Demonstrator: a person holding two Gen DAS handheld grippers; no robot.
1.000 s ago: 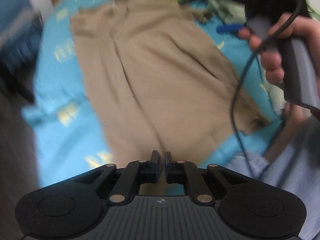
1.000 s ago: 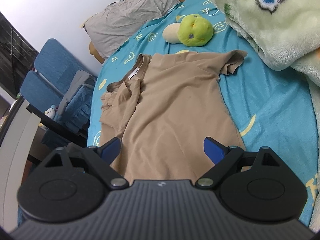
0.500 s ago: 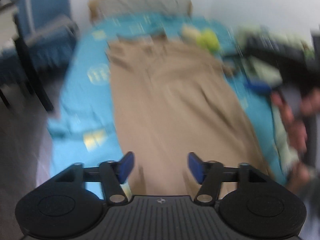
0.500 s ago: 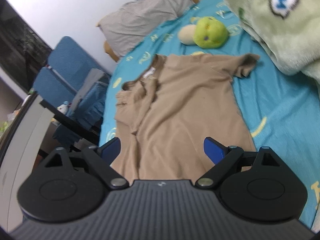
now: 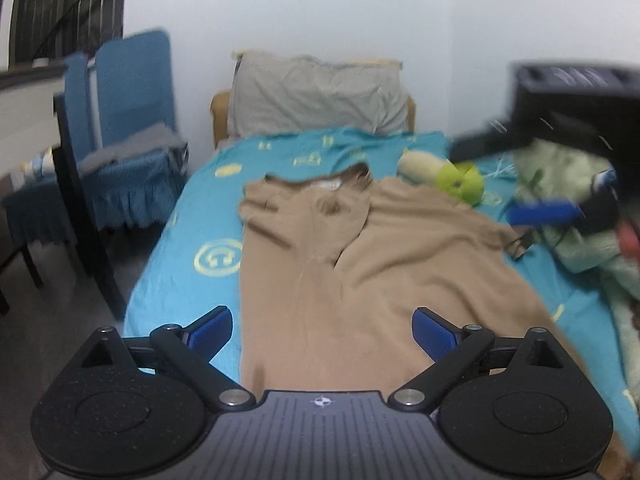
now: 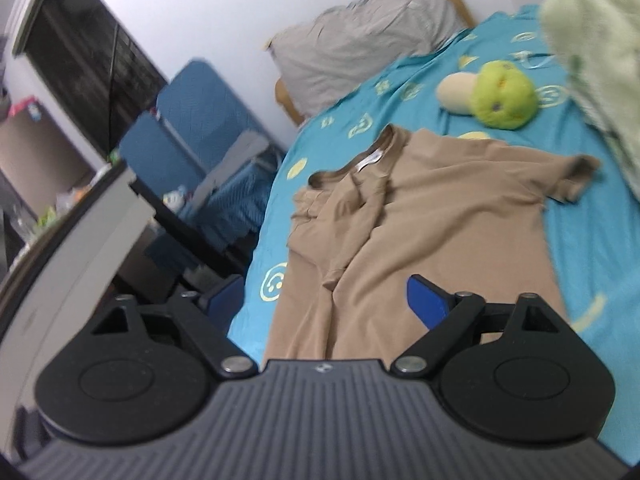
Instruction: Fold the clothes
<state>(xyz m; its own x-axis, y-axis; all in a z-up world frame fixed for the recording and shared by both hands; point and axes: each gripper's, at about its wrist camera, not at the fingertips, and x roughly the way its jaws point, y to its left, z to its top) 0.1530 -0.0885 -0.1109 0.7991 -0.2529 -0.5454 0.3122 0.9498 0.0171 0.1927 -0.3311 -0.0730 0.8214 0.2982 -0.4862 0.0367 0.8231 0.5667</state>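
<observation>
Right now the tan T-shirt (image 5: 384,272) lies flat on the teal bed sheet (image 5: 192,216), one side already folded inward, the other sleeve (image 6: 568,176) out. Your left gripper (image 5: 322,330) is opening wide, nothing between its jaws; your right gripper (image 6: 326,300) is closing slightly, also empty. Risks: pinching sheet along with the hem, or dragging the loose fold crooked. The plush toy (image 6: 500,96) sits just beyond the collar.
</observation>
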